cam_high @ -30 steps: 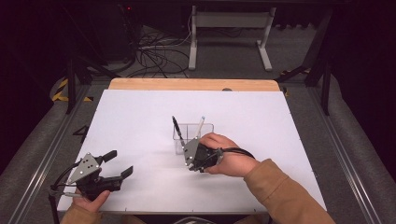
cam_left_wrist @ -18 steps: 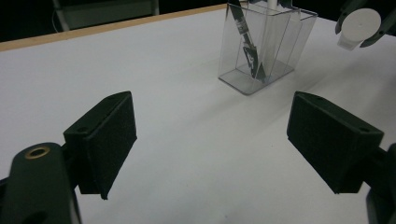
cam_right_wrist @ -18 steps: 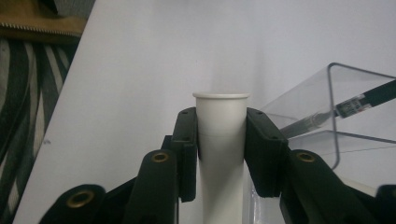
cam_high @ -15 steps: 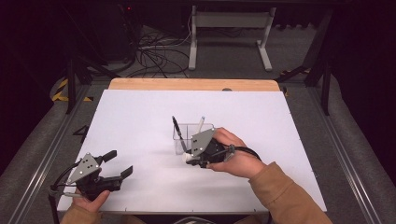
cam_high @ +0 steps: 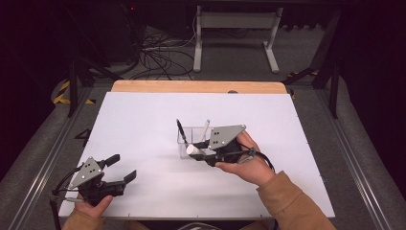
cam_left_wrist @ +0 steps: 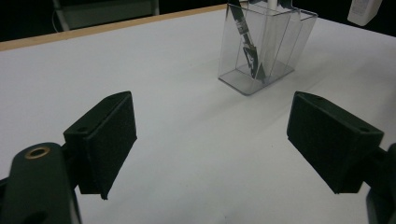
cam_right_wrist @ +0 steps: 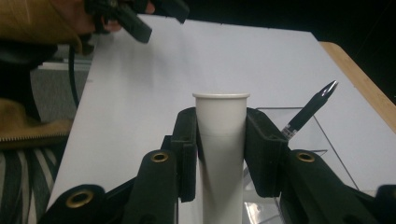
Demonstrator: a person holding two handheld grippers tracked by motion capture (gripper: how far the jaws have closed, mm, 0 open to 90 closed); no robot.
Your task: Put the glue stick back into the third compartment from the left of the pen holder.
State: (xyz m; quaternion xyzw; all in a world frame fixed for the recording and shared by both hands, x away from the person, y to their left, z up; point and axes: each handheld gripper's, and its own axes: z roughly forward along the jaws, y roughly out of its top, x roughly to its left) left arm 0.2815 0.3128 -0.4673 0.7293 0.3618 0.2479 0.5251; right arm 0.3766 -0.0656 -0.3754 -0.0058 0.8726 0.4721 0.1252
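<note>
Step in hand, by the look of it: placing white tube (cam_right_wrist: 221,140) into clear holder (cam_high: 194,142) at mid-table.

Right gripper (cam_high: 201,154): clamped on tube, just at holder's near edge. Tip tube upright, align over a free compartment, lower w/o knocking black pen (cam_high: 181,130) or white pen (cam_high: 205,129); release only once seated.

Left gripper (cam_high: 119,168): jaws wide apart, empty, near front-left corner of table (cam_high: 143,115).

Tube: plain white cylinder, matte, flat rimmed end toward holder.

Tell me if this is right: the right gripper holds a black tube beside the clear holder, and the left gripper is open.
Not quite: the tube in the right gripper is white, as the right gripper view shows. It is beside the clear holder, and the left gripper is open.
</note>
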